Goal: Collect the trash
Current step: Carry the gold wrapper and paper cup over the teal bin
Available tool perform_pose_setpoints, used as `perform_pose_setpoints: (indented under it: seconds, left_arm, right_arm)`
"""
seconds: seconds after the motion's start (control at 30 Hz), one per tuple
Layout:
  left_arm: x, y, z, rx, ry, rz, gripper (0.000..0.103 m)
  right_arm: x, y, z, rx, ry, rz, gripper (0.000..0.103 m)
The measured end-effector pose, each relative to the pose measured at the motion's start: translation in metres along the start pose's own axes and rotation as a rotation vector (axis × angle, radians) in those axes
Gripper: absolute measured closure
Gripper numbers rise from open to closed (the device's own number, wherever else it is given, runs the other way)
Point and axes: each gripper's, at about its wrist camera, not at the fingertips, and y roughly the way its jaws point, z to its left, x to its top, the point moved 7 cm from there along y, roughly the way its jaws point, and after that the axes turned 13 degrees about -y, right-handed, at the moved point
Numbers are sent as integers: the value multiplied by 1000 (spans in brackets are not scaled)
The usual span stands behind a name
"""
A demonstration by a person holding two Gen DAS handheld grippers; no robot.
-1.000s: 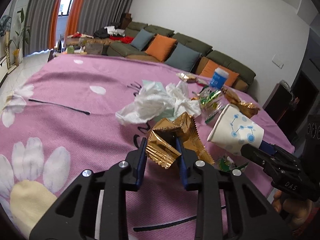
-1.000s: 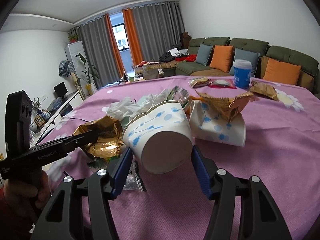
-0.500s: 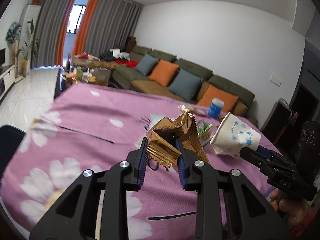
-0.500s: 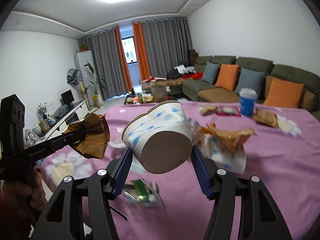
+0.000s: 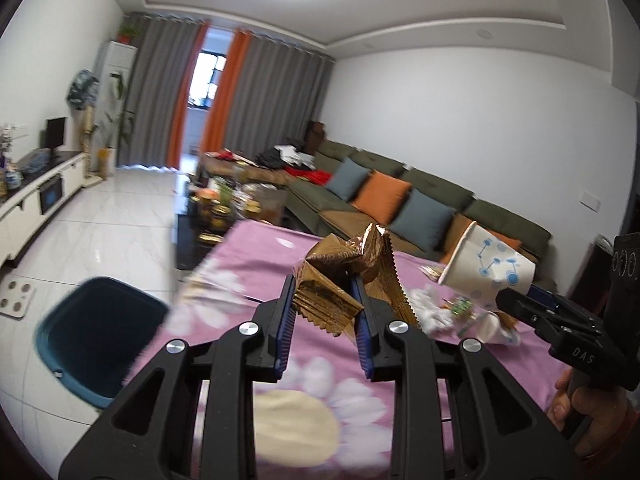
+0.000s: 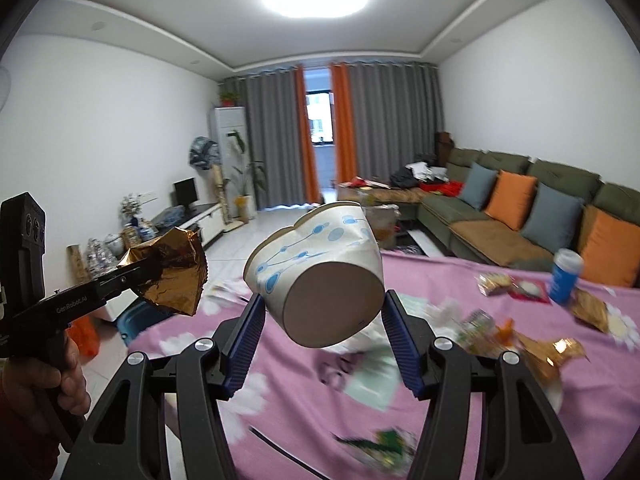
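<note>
My left gripper (image 5: 325,292) is shut on a crumpled gold foil wrapper (image 5: 344,272), held up above the pink flowered tablecloth (image 5: 320,364). The same gold wrapper (image 6: 172,276) shows at the left of the right wrist view, pinched in the left gripper (image 6: 154,266). My right gripper (image 6: 322,304) is shut on a white paper cup with blue dots (image 6: 320,272), lying sideways, its base toward the camera. That cup (image 5: 486,270) also shows at the right of the left wrist view. A dark blue bin (image 5: 96,332) stands on the floor left of the table.
Loose trash lies on the table: crumpled tissue (image 5: 430,310), a gold wrapper (image 6: 548,356), snack packets (image 6: 508,284), a green wrapper (image 6: 384,444) and a blue cup (image 6: 564,276). A green sofa (image 6: 520,208) stands behind, a cluttered coffee table (image 5: 224,208) beyond the table's far edge.
Both grippers have risen off the table with their loads and swung left; the floor and the blue bin have come into the left wrist view.
</note>
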Motion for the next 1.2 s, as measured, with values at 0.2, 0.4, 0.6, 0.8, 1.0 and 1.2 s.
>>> perform_pose_setpoints:
  seconds: [0.2, 0.4, 0.6, 0.8, 1.0, 1.2]
  left_arm:
    - [24, -44, 42, 93, -25, -77, 76]
    - [35, -78, 82, 180, -50, -118, 76]
    - [45, -110, 126, 256, -87, -143, 76]
    - [45, -136, 162, 328, -122, -147, 76]
    - [48, -134, 196, 378, -142, -124, 76]
    - [39, -105, 212, 420, -154, -82, 76]
  right_arm:
    - [28, 21, 40, 95, -48, -24, 45]
    - [55, 44, 83, 182, -104, -41, 45]
    - [76, 73, 129, 278, -163, -33, 45]
    - [84, 104, 163, 330, -209, -2, 45]
    - [82, 136, 193, 374, -245, 60, 45]
    - [74, 166, 215, 395, -284, 134, 45]
